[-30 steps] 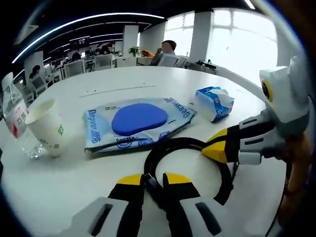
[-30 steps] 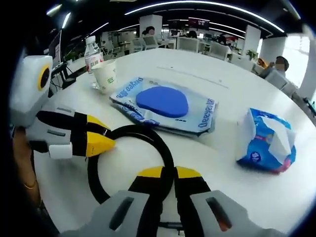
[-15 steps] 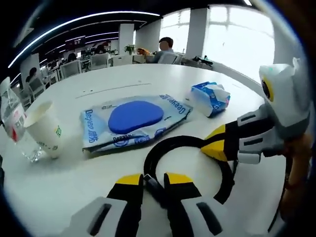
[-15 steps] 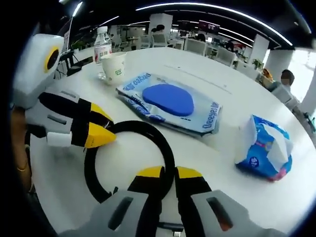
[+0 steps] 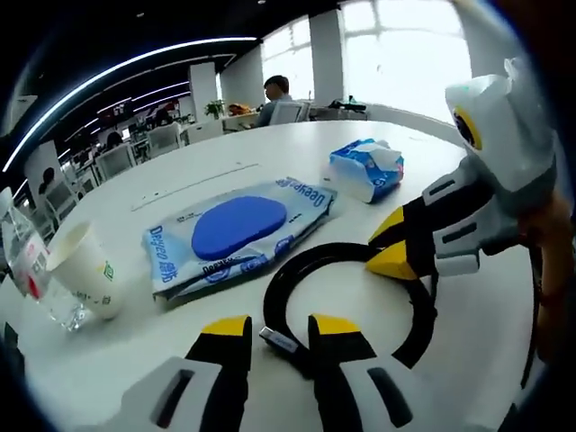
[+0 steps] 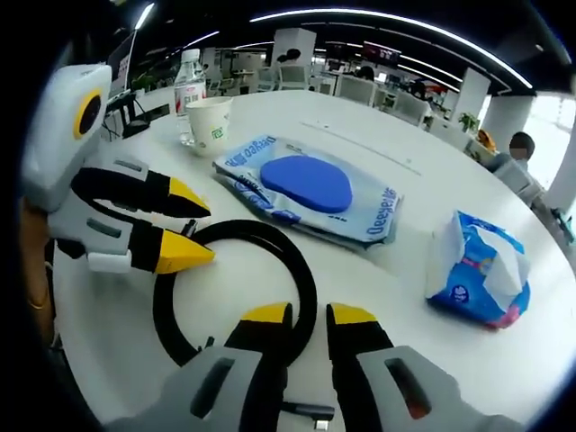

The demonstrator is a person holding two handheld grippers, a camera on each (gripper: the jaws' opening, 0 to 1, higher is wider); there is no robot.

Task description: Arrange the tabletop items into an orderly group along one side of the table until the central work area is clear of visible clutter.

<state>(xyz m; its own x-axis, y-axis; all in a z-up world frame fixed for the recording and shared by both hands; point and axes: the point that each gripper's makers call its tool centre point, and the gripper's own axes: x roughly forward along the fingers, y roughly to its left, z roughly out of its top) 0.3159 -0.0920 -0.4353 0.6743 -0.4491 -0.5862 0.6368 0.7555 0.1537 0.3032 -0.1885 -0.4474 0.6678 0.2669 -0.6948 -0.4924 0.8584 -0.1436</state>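
A wipes pack [image 5: 236, 231] is seen just behind the black cable loop [image 5: 346, 297], a tissue pack [image 6: 478, 266] to its right, and a paper cup [image 5: 85, 269] and bottle [image 6: 189, 85] to its left. The left gripper [image 5: 277, 330] and right gripper [image 6: 309, 317] are parted, released around the cable on a white table [image 6: 297, 117] in an office.

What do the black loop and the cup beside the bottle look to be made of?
Black cable loop: likely rubber or plastic sheathing, matte with a faint sheen, bending smoothly, metal plug at its end. Cup: probably paper, white, matte, thin rolled rim, small printed logo.
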